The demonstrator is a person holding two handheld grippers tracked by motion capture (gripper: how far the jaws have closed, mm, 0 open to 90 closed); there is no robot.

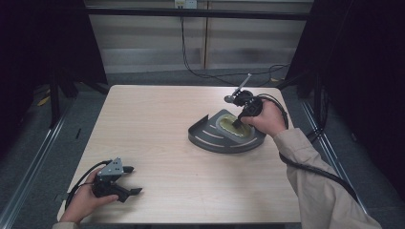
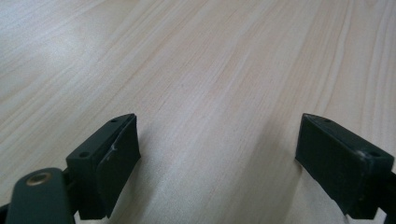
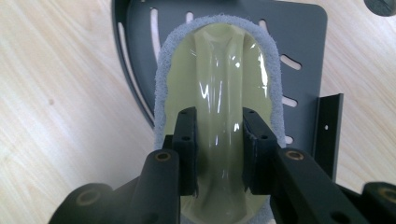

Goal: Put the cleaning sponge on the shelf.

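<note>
I have my right gripper (image 3: 218, 154) pinched on the raised glossy ridge of the pale yellow-green pad with a grey felt edge (image 3: 219, 79), which lies on the dark grey slotted metal corner shelf (image 1: 205, 131) right of centre in the high view. This looks like the grasp step; next I lift straight up. My left gripper (image 1: 131, 183) rests spread wide at lower left, holding nothing.

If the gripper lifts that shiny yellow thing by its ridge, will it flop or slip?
Probably bends: the yellow pad looks soft, with a fuzzy grey edge. Its glossy ridge may be slippery between the right gripper jaws. It likely won't roll, lying flat on the grey tray.
</note>
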